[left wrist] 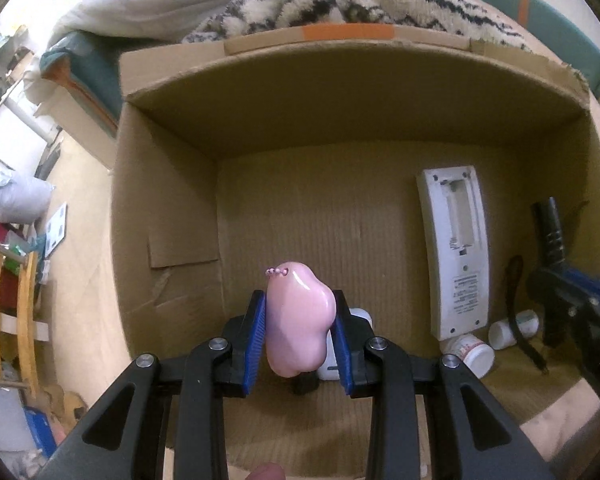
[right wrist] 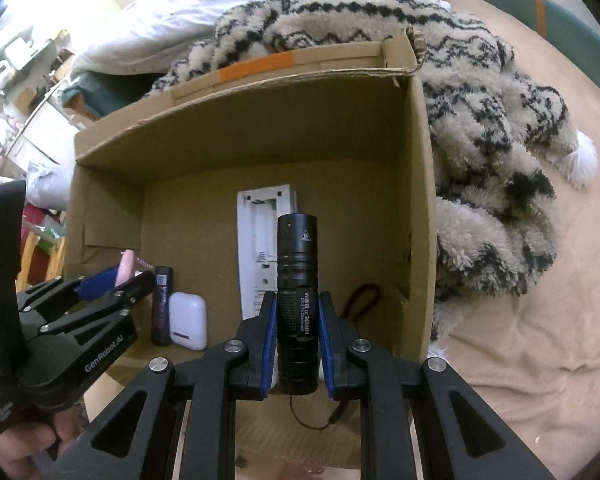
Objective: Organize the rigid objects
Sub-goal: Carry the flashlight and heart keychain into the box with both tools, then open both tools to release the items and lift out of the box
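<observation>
My left gripper (left wrist: pixel 300 308) is shut on a glossy pink blob-shaped object (left wrist: pixel 298 320) and holds it over the open cardboard box (left wrist: pixel 168 216). My right gripper (right wrist: pixel 298 304) is shut on a black flashlight (right wrist: pixel 297 280), upright between the blue pads, also over the box (right wrist: pixel 416 200). The right gripper and flashlight show at the right edge of the left wrist view (left wrist: pixel 548 236). The left gripper with the pink object shows at the left of the right wrist view (right wrist: pixel 128 268).
On the box floor lie a white remote, face down (left wrist: pixel 454 252), two white pill bottles (left wrist: pixel 472 352), a white earbud case (right wrist: pixel 188 320), a dark tube (right wrist: pixel 162 304) and a black cord (right wrist: pixel 360 296). A fuzzy patterned blanket (right wrist: pixel 480 120) lies behind and right of the box.
</observation>
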